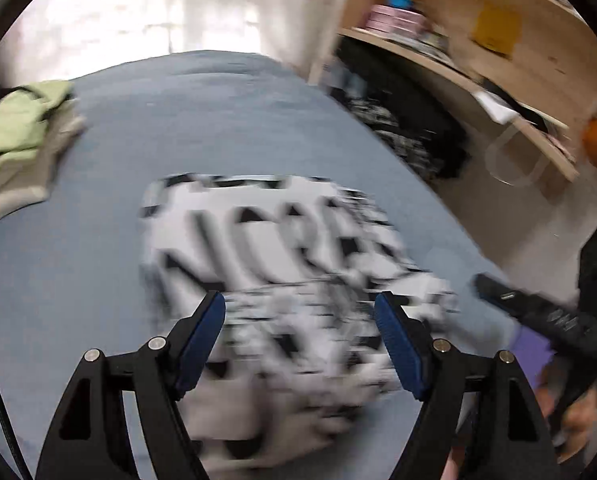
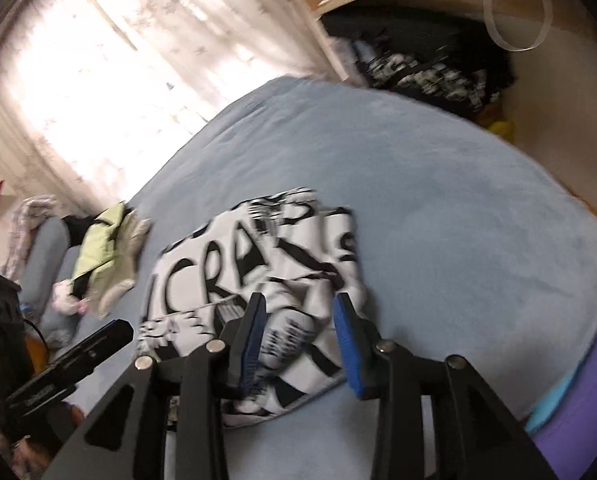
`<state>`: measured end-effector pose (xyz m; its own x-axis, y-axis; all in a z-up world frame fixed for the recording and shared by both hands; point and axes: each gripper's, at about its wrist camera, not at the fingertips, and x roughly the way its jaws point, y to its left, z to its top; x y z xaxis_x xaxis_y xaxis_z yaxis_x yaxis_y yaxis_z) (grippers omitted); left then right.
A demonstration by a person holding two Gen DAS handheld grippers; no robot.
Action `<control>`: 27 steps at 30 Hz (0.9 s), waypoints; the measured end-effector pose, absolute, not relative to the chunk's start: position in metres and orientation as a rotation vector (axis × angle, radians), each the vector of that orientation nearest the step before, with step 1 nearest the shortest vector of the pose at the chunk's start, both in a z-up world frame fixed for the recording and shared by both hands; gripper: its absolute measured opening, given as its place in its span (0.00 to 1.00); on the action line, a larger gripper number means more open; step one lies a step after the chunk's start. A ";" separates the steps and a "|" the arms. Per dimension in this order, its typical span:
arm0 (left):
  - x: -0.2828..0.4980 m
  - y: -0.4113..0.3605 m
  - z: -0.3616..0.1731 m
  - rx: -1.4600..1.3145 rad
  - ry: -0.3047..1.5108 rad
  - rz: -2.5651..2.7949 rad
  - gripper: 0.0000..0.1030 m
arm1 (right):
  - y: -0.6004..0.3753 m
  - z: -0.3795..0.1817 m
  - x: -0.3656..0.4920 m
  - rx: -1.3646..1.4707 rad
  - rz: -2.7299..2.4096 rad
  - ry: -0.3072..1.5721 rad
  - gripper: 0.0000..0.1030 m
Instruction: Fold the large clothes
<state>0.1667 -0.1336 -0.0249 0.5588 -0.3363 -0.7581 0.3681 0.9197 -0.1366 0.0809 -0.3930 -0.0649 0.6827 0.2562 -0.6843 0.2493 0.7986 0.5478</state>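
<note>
A white garment with bold black lettering (image 1: pixel 282 280) lies folded into a compact bundle on the blue bed (image 1: pixel 202 120). It also shows in the right wrist view (image 2: pixel 258 280). My left gripper (image 1: pixel 300 304) is open and empty above the bundle's near part. My right gripper (image 2: pixel 300 306) is open and empty, its fingers straddling the bundle's near right part from above. The left wrist view is blurred by motion. The right gripper's body (image 1: pixel 538 312) shows at the right in the left wrist view, and the left gripper's body (image 2: pixel 70 364) shows at the left in the right wrist view.
A pile of green and beige clothes (image 1: pixel 22 136) lies at the bed's left side, also in the right wrist view (image 2: pixel 106 256). Wooden shelves (image 1: pixel 478 40) and dark bags (image 1: pixel 410 120) stand beyond the bed's right edge. A curtained window (image 2: pixel 98 80) is behind the bed.
</note>
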 end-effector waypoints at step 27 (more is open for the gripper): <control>0.193 -0.096 -0.097 -0.020 1.010 -0.387 0.74 | -0.379 -0.115 0.108 0.549 0.083 0.899 0.18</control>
